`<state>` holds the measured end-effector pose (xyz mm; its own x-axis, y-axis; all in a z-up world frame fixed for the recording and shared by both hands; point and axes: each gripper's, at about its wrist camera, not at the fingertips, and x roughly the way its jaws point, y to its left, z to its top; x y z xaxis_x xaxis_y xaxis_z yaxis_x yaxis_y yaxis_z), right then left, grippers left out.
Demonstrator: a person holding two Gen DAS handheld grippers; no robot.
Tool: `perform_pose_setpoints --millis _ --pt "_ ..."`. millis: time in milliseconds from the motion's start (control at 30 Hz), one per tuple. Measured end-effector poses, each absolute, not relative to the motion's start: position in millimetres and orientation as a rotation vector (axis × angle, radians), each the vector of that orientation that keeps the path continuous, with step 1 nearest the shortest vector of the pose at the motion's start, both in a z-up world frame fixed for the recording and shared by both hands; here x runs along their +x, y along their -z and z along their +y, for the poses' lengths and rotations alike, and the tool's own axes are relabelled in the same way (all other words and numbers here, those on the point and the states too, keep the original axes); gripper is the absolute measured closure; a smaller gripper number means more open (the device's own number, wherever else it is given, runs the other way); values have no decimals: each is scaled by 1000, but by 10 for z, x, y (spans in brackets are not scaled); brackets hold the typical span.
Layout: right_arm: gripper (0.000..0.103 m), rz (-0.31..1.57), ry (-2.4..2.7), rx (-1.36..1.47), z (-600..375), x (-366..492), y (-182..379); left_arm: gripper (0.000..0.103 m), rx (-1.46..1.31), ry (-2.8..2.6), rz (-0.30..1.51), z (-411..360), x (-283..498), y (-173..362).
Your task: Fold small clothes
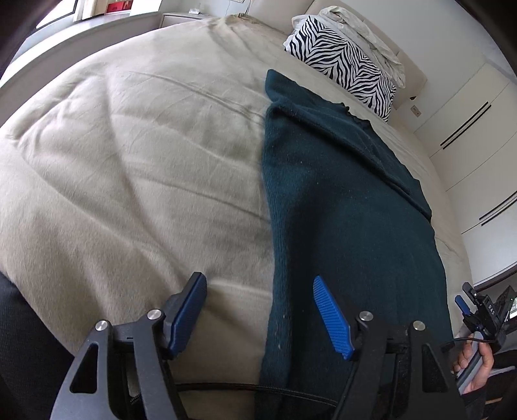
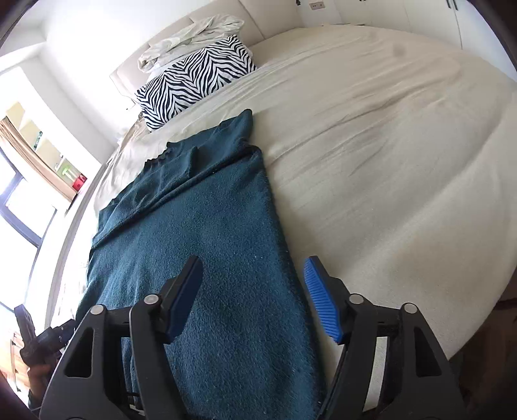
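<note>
A dark teal knit garment [image 1: 339, 200] lies lengthwise on the beige bed cover [image 1: 129, 161], folded into a long strip with a flap laid over its far part. My left gripper [image 1: 258, 279] hovers open above the garment's near left edge, one blue pad over the cover and one over the knit. In the right wrist view the garment [image 2: 200, 226] runs away from me. There my right gripper [image 2: 252, 261] is open over its near right edge. Nothing sits between either pair of pads.
A zebra-print pillow [image 1: 342, 64] and crumpled pale bedding [image 1: 365, 29] lie at the head of the bed. White wardrobe doors [image 1: 468, 129] stand beyond the bed. A window [image 2: 19, 200] is on the other side. A hand [image 1: 478, 365] holds the other gripper.
</note>
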<state>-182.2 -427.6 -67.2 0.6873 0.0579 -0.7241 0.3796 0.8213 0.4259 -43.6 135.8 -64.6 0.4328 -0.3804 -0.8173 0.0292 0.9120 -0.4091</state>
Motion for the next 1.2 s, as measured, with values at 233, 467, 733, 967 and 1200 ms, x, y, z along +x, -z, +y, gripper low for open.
perform_pose_setpoints --millis 233,467,733,967,1200 --pt "35 844 173 664 -4420 -2083 793 43 -337 351 1144 1284 -713 627" --pt "35 891 161 621 -4370 -2190 760 60 -294 354 1195 1233 -727 646" --pt "35 934 188 703 -4587 -2492 801 59 -240 368 1241 1122 -865 686" --pt "36 982 120 792 -4604 -2608 834 71 -216 364 1246 1074 -894 706" --pt "54 1061 33 878 -4464 -2577 1048 92 -232 369 1259 1120 -931 733"
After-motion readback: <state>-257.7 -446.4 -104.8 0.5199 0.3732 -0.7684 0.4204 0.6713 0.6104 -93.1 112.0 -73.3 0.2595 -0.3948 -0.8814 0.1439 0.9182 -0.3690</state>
